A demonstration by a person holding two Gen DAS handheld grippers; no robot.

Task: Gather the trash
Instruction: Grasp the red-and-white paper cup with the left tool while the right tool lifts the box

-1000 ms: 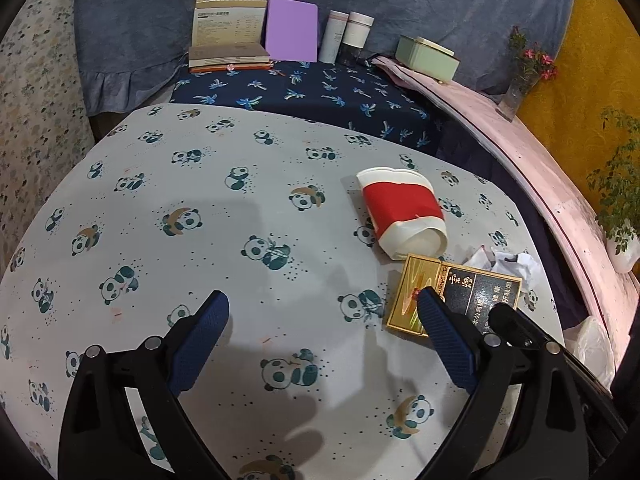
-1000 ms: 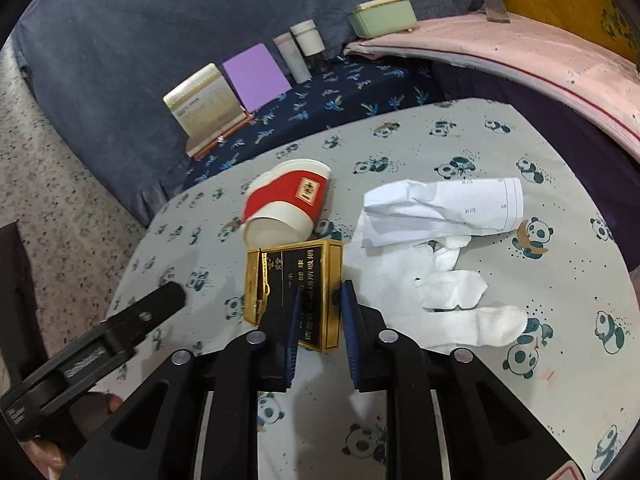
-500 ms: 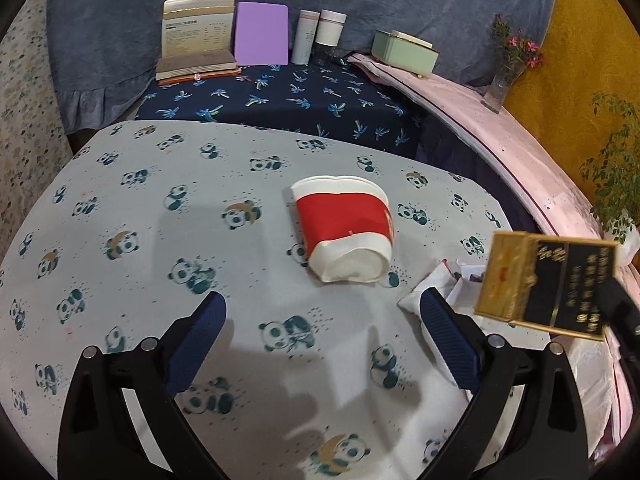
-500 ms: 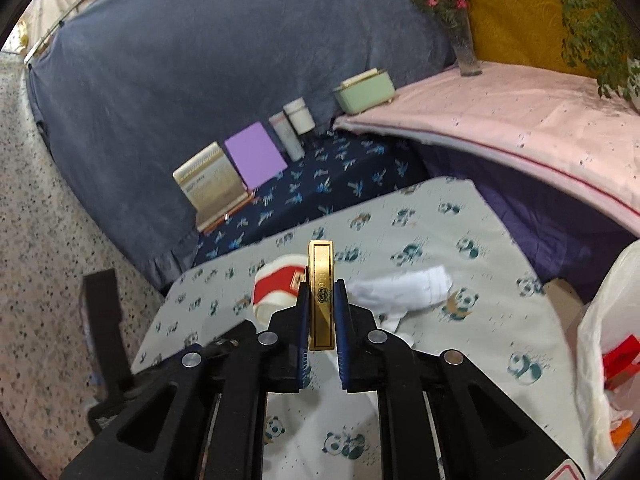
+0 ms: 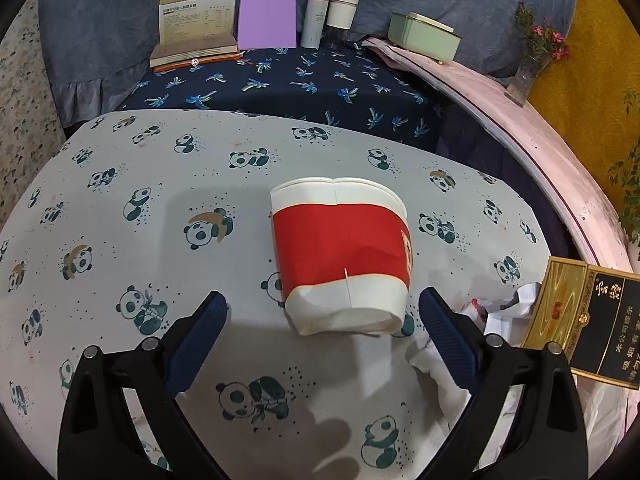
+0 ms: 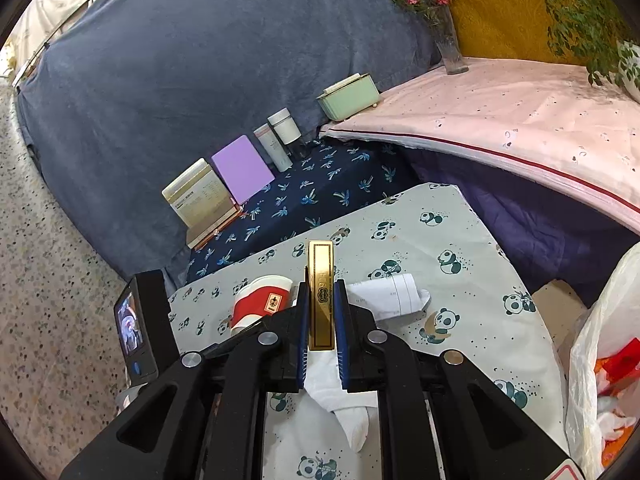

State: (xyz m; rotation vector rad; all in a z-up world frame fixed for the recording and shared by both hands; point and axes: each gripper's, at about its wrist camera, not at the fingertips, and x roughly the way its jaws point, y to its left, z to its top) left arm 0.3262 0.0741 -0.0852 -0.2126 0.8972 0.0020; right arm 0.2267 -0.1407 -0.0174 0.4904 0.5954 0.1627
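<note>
Trash sits in two places for me: the gold cigarette box (image 6: pixel 320 294) is pinched edge-on between the pads of my right gripper (image 6: pixel 320 332), lifted clear of the panda-print cloth (image 6: pixel 460 280), and the squashed red-and-white paper cup (image 5: pixel 340 264) lies on its side on that cloth, just ahead of my left gripper (image 5: pixel 322 320). My right jaws are nearly together, clamped on the box's two broad faces. My left jaws stand wide, having eased inward a little just now, with nothing pressed between them; the cup's flattened base lies between and slightly beyond the two blue fingertips (image 5: pixel 200 332).

Under my right gripper, crumpled white tissue (image 6: pixel 344 400) lies on the cloth, and a creased white paper slip (image 6: pixel 394 294) rests just behind the box. From my left camera the gold box (image 5: pixel 584 320) hangs at the right edge, above more crumpled paper (image 5: pixel 508 308).

Further out, a white plastic bag (image 6: pixel 600 340) with red and orange scraps inside stands beside the table at the right. Beyond the table, on a dark palm-print cloth (image 5: pixel 300 80), stand a cream booklet (image 5: pixel 196 12), a purple card (image 5: pixel 267 16), two pale bottles (image 5: pixel 332 18) and a mint-green box (image 5: pixel 422 36). A glass vase of pink flowers (image 5: pixel 528 68) stands on the pink cloth (image 6: pixel 520 120).
</note>
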